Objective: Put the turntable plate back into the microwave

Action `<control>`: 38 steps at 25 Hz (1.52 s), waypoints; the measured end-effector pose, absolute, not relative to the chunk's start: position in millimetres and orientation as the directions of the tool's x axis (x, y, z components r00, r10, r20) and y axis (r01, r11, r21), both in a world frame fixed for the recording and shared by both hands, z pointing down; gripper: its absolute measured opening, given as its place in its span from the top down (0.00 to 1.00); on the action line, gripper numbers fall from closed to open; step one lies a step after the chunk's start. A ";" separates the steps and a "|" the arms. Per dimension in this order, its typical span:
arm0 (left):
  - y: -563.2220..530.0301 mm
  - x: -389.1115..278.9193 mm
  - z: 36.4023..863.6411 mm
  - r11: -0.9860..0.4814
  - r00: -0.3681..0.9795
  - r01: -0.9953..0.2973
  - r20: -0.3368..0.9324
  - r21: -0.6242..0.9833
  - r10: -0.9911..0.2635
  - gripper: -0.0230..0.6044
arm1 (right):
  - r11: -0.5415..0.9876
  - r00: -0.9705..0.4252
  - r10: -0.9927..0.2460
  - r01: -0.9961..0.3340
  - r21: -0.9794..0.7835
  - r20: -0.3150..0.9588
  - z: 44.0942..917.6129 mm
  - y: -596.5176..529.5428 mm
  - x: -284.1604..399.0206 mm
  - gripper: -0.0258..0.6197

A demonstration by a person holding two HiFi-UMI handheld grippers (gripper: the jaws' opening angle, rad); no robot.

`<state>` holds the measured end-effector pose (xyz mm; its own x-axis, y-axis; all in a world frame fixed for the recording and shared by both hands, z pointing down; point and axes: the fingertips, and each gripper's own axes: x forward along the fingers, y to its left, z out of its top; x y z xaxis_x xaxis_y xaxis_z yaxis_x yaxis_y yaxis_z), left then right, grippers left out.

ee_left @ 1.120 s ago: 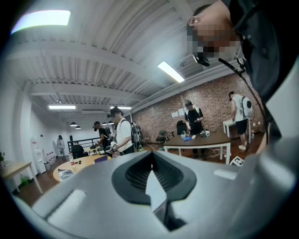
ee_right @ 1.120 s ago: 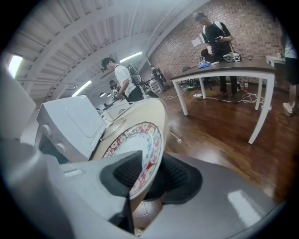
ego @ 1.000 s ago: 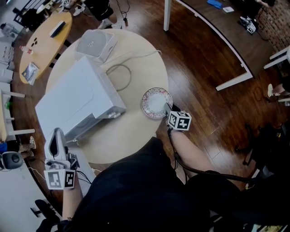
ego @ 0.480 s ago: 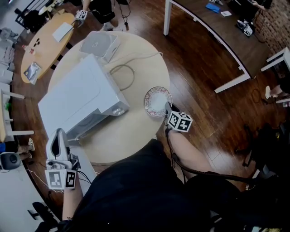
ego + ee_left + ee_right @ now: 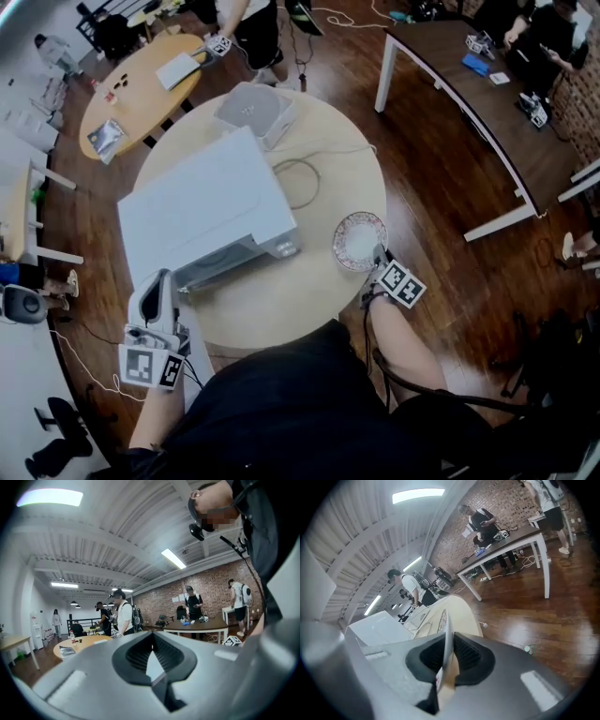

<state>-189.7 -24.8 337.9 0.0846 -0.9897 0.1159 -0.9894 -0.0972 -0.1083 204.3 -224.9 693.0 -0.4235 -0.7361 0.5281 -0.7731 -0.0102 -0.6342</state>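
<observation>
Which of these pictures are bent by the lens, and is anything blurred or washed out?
Head view: sharp and evenly lit, only a sheen on the floor. Left gripper view: heavy fisheye bending, ceiling light blown out. Right gripper view: same bending, the plate up close is soft.

there were one microwave [image 5: 202, 220], one plate [image 5: 360, 241] and one round table [image 5: 281, 309]. two grippers too: left gripper [image 5: 163, 278], right gripper [image 5: 379, 252].
</observation>
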 end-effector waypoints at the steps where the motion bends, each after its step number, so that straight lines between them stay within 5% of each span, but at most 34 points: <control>1: -24.7 -188.1 338.9 -0.107 0.094 -0.989 0.119 -0.105 -0.988 0.96 | -0.033 -0.402 -0.738 -0.781 -0.623 0.542 691.5 -218.7 214.2 0.92; 18: 13.5 -222.8 345.0 0.015 -0.018 -0.998 0.051 -0.068 -0.999 0.96 | -0.127 -0.433 -0.808 -0.533 -0.836 0.399 657.1 -236.7 199.0 0.92; 38: 23.1 -235.5 345.5 -0.057 0.055 -0.996 0.022 -0.062 -0.998 0.96 | -0.133 -0.398 -0.853 -0.459 -0.878 0.337 617.9 -199.0 201.6 0.92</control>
